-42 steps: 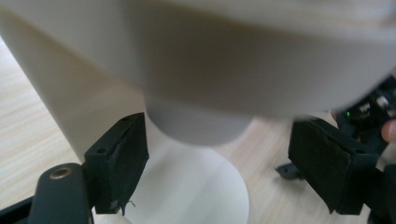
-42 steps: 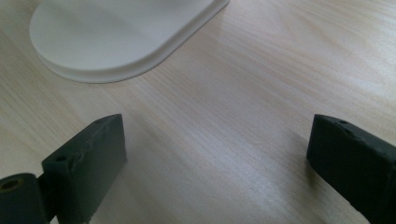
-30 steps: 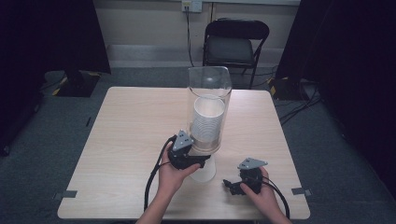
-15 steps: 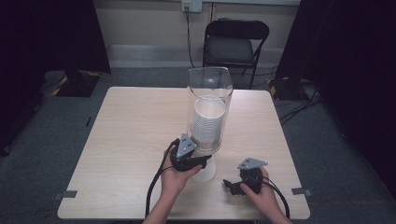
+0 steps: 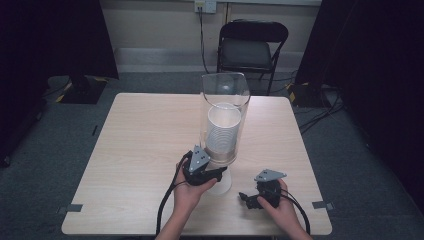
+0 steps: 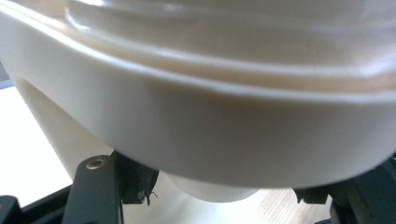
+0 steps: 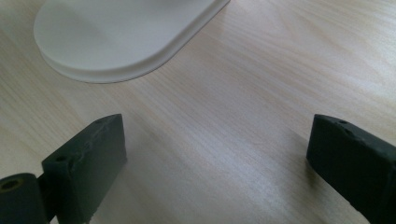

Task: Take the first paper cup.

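Cup dispenser [image 5: 223,120] blocks left gripper [image 5: 212,176], seemingly touching; chair [image 5: 251,50] behind

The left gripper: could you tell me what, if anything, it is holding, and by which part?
The left gripper has its jaws either side of the bottom cup under the cup dispenser; a closed grip cannot be told.

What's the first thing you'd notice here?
The tall clear tube with white cups stacked inside stands mid-table, toward the near edge. The left gripper reaches under its bottom, and the right gripper rests open on the table beside it.
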A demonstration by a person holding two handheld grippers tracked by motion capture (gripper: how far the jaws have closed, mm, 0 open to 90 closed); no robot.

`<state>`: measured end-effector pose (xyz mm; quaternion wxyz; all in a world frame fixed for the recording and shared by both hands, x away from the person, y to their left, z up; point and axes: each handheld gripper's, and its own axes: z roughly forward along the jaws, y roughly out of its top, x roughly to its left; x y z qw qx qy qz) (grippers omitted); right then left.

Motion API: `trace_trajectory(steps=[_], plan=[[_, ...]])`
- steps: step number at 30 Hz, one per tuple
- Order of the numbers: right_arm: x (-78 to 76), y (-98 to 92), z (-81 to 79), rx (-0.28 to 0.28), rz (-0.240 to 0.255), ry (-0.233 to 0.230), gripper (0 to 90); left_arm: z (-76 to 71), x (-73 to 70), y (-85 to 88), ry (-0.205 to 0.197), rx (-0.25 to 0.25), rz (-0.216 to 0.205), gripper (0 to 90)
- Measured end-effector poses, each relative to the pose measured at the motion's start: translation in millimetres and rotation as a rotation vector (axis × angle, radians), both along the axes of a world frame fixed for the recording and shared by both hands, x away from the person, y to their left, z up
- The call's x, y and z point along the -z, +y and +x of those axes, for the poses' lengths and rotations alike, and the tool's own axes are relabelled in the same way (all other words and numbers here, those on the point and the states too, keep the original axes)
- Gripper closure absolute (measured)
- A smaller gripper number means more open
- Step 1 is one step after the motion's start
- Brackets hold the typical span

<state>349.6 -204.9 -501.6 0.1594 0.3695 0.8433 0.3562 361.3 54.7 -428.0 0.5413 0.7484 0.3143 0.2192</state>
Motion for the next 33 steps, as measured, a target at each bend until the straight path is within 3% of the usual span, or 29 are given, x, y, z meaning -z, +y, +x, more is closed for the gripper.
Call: trace_trajectory(steps=[17, 19, 20, 21, 22, 25, 29, 30, 31, 33], plan=[[0.1, -0.1, 0.1, -0.001, 0.000, -0.001, 4.1, -3.5, 2.3, -2.6, -0.013, -0.016, 0.007, 35.9], [0.1, 0.0, 0.1, -0.001, 0.000, -0.001, 4.1, -2.7, 8.4, -3.4, 0.031, -0.021, 0.059, 35.9], [0.0, 0.0, 0.0, 0.000, 0.000, 0.000, 4.1, -2.8, 22.9, -2.7, 0.097, -0.027, 0.108, 36.6], [-0.1, 0.1, 0.1, 0.001, 0.000, 0.001, 4.1, -6.3, 32.9, -1.4, 0.073, -0.038, 0.050, 36.6], [0.0, 0.0, 0.0, 0.001, 0.000, 0.001, 4.1, -11.7, 34.6, -2.2, 0.075, -0.044, 0.020, 36.5], [-0.1, 0.1, -0.1, 0.003, 0.001, 0.001, 3.9, -16.2, 35.0, -1.7, 0.045, -0.026, 0.040, 36.4], [-0.1, 0.2, 0.8, 0.005, -0.006, 0.002, 2.8, -13.1, 34.7, -1.2, 0.041, -0.025, 0.038, 36.4], [-0.1, 0.2, 0.8, 0.005, -0.006, 0.002, 2.8, -12.1, 37.0, -2.9, 0.059, -0.023, 0.075, 36.4], [-0.2, 0.2, 0.8, 0.007, -0.007, 0.004, 2.8, -10.6, 51.2, -4.3, 0.141, -0.016, 0.154, 37.0], [-0.2, 0.1, 0.9, 0.007, -0.007, 0.004, 2.7, -17.4, 69.1, -5.8, 0.200, -0.025, 0.179, 36.5]])
